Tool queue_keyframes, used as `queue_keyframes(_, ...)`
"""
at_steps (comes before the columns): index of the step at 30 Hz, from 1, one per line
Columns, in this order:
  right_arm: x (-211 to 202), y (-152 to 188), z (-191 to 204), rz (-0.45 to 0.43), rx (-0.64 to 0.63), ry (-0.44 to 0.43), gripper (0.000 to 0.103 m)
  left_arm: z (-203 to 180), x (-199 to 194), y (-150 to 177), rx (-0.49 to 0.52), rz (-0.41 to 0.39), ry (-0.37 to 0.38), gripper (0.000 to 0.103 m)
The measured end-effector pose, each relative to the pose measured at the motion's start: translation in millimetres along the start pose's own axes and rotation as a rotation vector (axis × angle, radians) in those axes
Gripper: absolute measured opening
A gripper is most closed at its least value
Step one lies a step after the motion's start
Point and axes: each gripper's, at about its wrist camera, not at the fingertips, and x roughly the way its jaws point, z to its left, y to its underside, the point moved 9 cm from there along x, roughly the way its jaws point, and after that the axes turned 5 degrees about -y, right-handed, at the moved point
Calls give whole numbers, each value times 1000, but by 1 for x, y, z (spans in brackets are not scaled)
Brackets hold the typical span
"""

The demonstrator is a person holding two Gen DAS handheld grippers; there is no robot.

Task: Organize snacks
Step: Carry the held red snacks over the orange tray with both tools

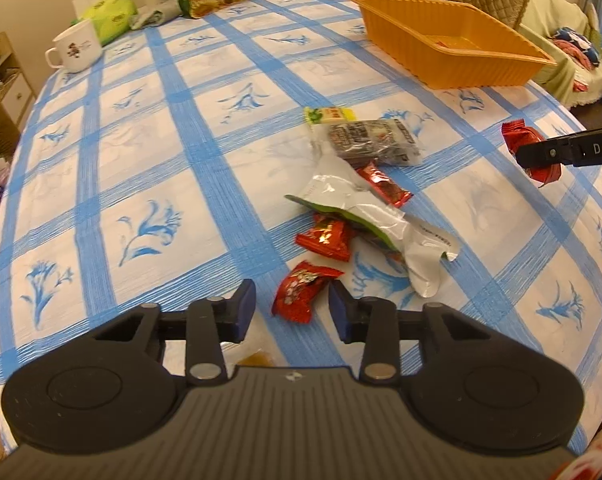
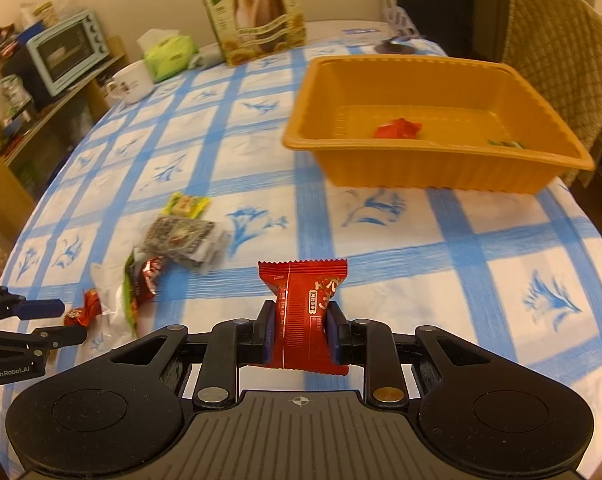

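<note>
Red snack packet (image 2: 303, 312) between right jaws

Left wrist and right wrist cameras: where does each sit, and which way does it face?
Left wrist: on the left tongs, angled down at the table's snack pile; a red candy lies between its pads, with the right tongs at the right edge.
Right wrist: on the right tongs, shut on a red snack packet, facing the orange tray; the left tongs at the left edge.
Shared: tray, snack pile, mug, tissue pack.
</note>
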Motion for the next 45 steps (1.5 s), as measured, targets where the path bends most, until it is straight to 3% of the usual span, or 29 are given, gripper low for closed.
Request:
queue_keyframes(7, -12, 5, -8, -11, 27, 29, 26, -7, 4, -3, -8, 5, 37, 19)
queue_keyframes(15, -26, 8, -7, -32, 37, 43, 26, -1, -7, -2, -62, -11, 54, 17)
queue_keyframes(25, -48, 10, 7, -67, 33, 43, 26, 3, -51, -12, -112, -85, 89, 17)
queue_keyframes(35, -79, 5, 10, -107, 12, 29, 26, -14, -89, -46, -113, -180, 112, 17)
queue_keyframes(45, -96, -34, -27, -149, -15, -4, 26, -57, -98, -104, -119, -244, 105, 17)
